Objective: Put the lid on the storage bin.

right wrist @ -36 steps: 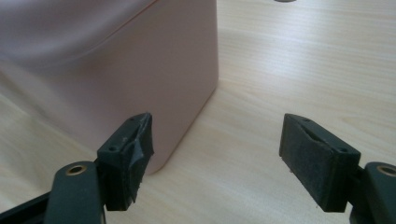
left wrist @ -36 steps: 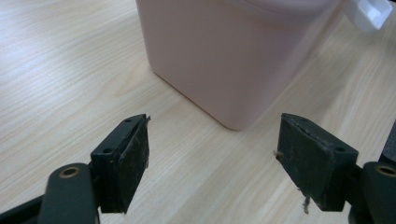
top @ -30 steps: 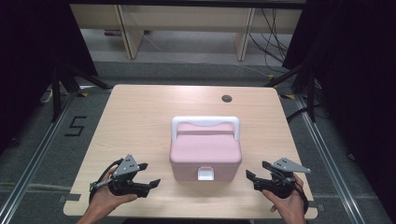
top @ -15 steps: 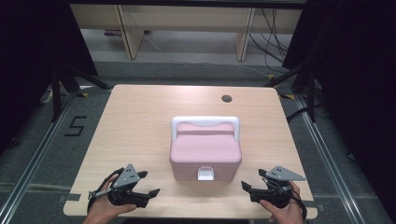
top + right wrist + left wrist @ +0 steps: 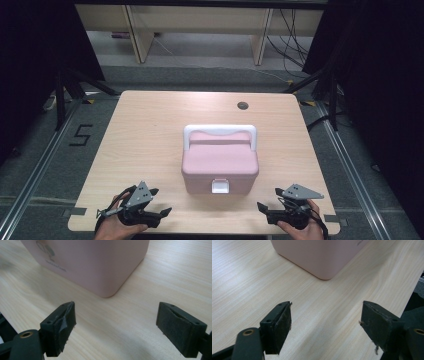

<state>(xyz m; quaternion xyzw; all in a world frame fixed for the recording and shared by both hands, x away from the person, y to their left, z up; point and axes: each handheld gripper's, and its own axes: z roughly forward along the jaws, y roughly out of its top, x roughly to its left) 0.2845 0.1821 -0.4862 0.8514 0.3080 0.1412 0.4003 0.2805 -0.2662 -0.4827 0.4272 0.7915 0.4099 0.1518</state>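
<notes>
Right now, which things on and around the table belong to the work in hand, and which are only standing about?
Part of the work:
- pink box with white carry handle and white front latch
- left gripper, open
- right gripper, open

Only standing about:
- round cable hole in the table
- floor mark "5"

left gripper (image 5: 161, 214) lower, nearer table edge (image 5: 200, 231), right gripper (image 5: 261, 207) fingers just opened wider

Floor (image 5: 45, 150): grey around my tabletop (image 5: 150, 130), marked "5" (image 5: 81, 135).
Beyond tabletop: pale shelving (image 5: 200, 20), trailing cables (image 5: 295, 40).
Sides: black curtains (image 5: 380, 75).
</notes>
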